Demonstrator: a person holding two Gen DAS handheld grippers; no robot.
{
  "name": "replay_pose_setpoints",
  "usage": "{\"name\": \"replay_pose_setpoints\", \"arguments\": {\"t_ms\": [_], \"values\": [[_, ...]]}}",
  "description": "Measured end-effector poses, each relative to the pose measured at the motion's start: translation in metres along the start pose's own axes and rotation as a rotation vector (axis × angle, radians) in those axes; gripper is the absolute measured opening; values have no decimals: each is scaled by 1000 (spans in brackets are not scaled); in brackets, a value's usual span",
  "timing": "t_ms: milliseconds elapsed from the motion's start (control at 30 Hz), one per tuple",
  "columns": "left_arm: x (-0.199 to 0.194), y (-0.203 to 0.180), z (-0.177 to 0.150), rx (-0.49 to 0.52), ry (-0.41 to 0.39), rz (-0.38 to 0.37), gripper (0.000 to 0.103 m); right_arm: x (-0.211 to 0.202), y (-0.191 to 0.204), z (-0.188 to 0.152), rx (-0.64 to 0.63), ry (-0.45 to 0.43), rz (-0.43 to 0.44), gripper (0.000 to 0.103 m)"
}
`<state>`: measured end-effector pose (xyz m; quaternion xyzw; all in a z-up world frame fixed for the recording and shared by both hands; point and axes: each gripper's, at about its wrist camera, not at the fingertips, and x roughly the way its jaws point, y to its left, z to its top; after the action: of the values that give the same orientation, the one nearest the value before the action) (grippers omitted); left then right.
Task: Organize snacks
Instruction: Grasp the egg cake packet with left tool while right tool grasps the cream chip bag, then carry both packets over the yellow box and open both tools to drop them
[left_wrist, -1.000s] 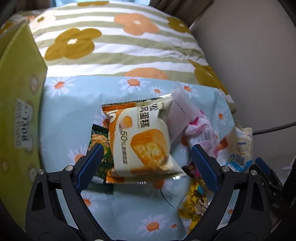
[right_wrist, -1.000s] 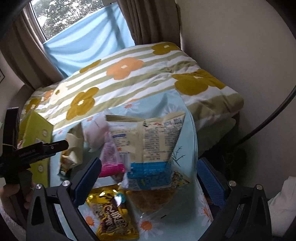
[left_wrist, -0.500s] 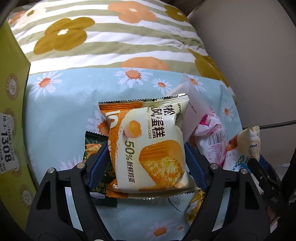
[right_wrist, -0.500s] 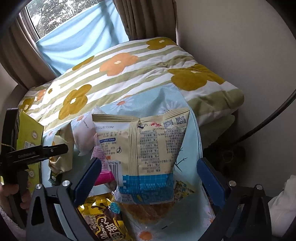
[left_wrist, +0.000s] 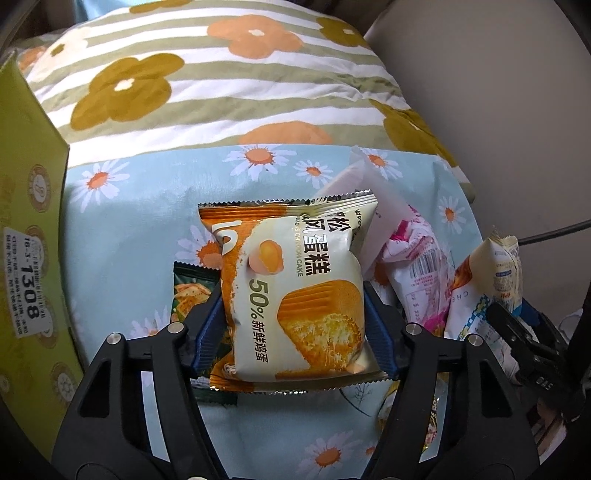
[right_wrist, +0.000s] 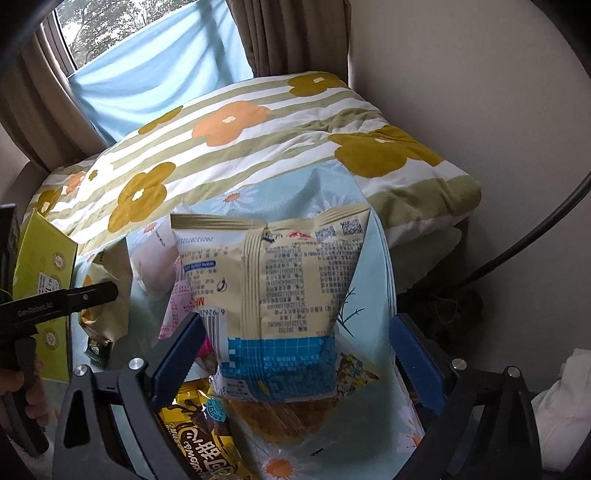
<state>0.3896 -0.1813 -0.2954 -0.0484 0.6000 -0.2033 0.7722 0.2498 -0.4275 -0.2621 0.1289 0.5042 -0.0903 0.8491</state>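
Left gripper (left_wrist: 293, 332) tilts steeply down, fingers closing on cake packet (left_wrist: 291, 291).

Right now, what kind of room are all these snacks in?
Probably a bedroom. The snacks lie on a daisy sheet, with a folded flowery quilt behind them, and curtains hang by a window.

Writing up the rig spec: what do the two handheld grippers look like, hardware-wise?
Both match: the left gripper and right gripper have matte black plastic arms with triangular cut-outs, silver round screw heads at the pivots, and blue ribbed pads on the jaws. Seen from the right wrist, the left one's black arm carries small white lettering. No sleeve is visible; a dark cable runs at the right edge.
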Motion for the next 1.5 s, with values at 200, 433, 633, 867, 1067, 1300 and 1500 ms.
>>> {"name": "replay_pose_setpoints", "arguments": {"t_ms": [200, 433, 633, 867, 1067, 1300, 1500], "values": [[-9, -5, -6, 5, -15, 8, 64, 15, 4, -1, -33, 48, 29, 59], [-26, -13, -15, 14, -51, 21, 64, 8, 10, -7, -80, 33, 39, 53], [-52, -23, -26, 8, -111, 20, 64, -14, 12, -12, -109, 6, 54, 53], [-92, -33, -40, -7, -204, 33, 64, -50, 17, -8, -154, -51, 96, 53], [-147, -38, -50, -21, -285, 49, 64, -84, 35, 4, -193, -94, 157, 53], [-208, -17, -58, -28, -392, 70, 64, -111, 75, 16, -252, -147, 208, 53], [-247, 30, -64, -51, -456, 80, 64, -125, 133, 17, -297, -184, 245, 53]]}}
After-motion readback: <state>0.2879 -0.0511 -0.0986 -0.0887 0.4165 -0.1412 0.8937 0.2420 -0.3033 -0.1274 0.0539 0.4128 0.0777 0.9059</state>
